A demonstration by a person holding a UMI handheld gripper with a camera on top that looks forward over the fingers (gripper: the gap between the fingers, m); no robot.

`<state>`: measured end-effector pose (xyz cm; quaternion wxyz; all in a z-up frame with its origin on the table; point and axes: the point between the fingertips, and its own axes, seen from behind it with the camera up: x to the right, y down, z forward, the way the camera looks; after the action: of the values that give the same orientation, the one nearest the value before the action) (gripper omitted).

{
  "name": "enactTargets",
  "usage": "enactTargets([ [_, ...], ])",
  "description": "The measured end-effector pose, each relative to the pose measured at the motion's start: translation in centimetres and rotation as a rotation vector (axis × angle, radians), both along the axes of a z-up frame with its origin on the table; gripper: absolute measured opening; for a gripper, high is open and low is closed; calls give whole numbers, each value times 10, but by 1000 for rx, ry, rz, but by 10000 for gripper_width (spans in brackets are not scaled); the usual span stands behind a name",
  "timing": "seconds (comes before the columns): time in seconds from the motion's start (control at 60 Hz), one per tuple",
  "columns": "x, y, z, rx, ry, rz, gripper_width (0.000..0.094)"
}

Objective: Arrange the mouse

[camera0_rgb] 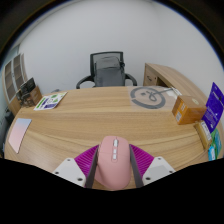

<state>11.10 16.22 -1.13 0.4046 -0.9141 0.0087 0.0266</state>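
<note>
A pink computer mouse (112, 162) sits between my two fingers, its nose pointing forward over the wooden desk (90, 120). Both magenta pads (86, 160) press against its sides, so my gripper (112, 168) is shut on the mouse. The mouse appears held just above the desk's near part. A round grey mouse mat (150, 96) with a dark pattern lies far ahead to the right on the desk.
A black office chair (106, 70) stands behind the desk. A cardboard box (186, 107) and a purple box (214, 106) are at the right, a blue sheet (20, 133) and a booklet (50, 100) at the left. A wooden cabinet (168, 76) stands back right.
</note>
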Motion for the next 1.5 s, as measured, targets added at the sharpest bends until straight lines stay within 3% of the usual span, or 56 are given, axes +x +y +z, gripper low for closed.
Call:
enactTargets([
  [0.217,4,-2,0,8,-12,-29,435],
  [0.45,-22,-10,24,14,-12,-64,425],
  [0.583,-109,-8,62,59,-5,11,427],
  [0.75,-272,-3,88,104,20,97,427],
  [0.883,-400,-2,79,105,42,110,426],
  [1.0,-473,7,61,78,23,66,424],
  [1.167,-519,21,36,34,-57,62,424],
  [1.35,-536,19,-1,-87,-83,69,433],
  [1.5,-535,22,-1,-90,-97,55,479],
])
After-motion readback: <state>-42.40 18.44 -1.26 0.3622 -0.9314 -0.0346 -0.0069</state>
